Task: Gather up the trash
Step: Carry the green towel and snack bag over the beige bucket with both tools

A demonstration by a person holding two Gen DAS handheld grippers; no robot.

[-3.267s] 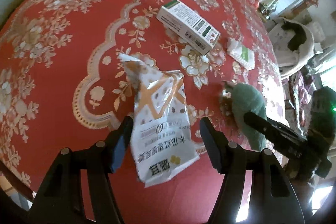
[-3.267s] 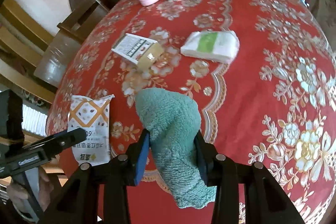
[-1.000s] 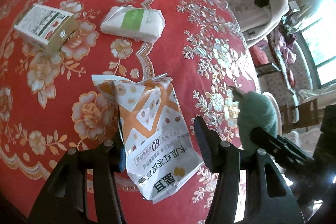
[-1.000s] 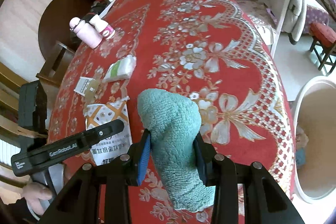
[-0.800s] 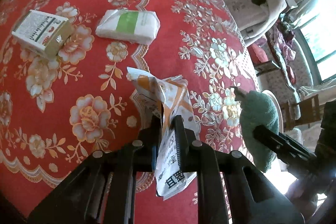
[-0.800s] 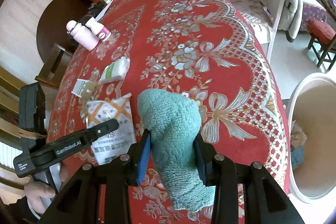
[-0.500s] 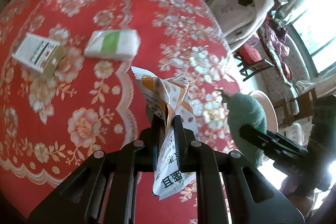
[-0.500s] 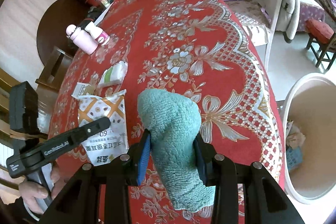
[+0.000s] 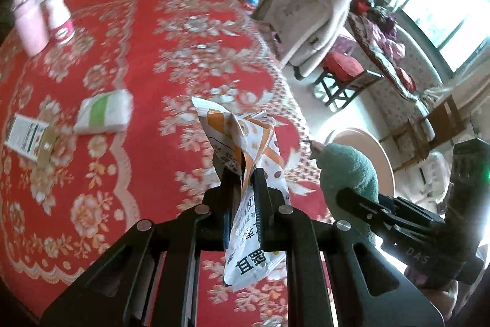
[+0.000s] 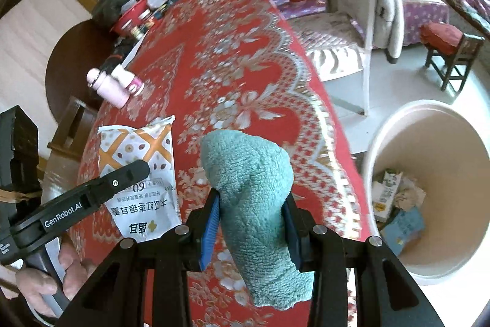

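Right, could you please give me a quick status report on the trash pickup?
Left tool shut on snack bag, lifted off table. Right tool shut on green towel. Bin on floor beside table, path looks clear.

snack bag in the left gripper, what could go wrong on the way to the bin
1. The left gripper pinches the snack bag only by a thin, crumpled fold; the slick film could slip out and drop onto the table or floor.
2. The bin stands on the floor past the table edge, so an early release may miss it.
3. The right gripper, holding a cloth, hangs close beside the bag and could knock it.
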